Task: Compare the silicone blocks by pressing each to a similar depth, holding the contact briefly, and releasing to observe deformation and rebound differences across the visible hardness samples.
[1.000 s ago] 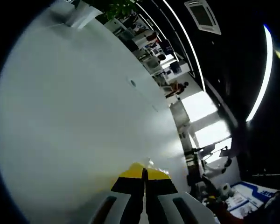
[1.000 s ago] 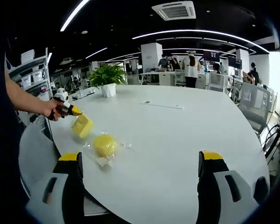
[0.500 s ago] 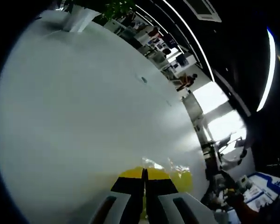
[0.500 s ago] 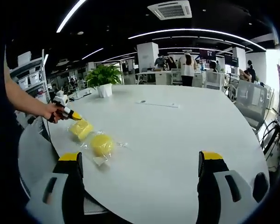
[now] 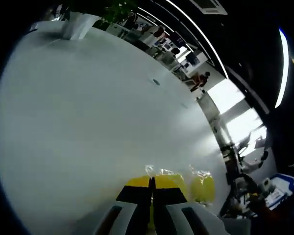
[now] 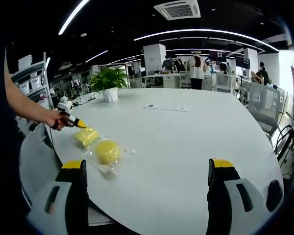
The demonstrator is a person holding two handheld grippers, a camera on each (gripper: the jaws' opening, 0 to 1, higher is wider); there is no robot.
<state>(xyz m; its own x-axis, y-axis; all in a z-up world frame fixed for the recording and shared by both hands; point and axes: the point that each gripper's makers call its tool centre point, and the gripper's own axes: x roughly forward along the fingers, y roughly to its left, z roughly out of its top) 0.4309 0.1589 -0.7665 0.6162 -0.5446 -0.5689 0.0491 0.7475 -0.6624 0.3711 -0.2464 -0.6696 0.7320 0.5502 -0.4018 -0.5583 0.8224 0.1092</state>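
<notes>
Two yellow silicone blocks in clear bags lie on the white table (image 6: 186, 147). One is squarish (image 6: 86, 136) and one is round (image 6: 108, 151). My left gripper (image 6: 80, 125), held in a hand (image 6: 56, 117), is shut, and its yellow tips rest at the squarish block's far corner. In the left gripper view the shut tips (image 5: 152, 183) sit right against the squarish block (image 5: 172, 177), with the round block (image 5: 202, 188) beside it. My right gripper (image 6: 147, 169) stands open above the near table edge, nothing between its jaws, to the right of the round block.
A potted plant (image 6: 110, 82) stands at the table's far left (image 5: 81, 22). A round port (image 6: 150, 105) and a thin strip sit mid-table. Office chairs (image 6: 264, 105) line the right side. Several people stand at desks far behind.
The left gripper has tipped down at the squarish block, which now lies lower and flatter on the table. Both blocks have come into the left gripper view. The right gripper has barely moved.
</notes>
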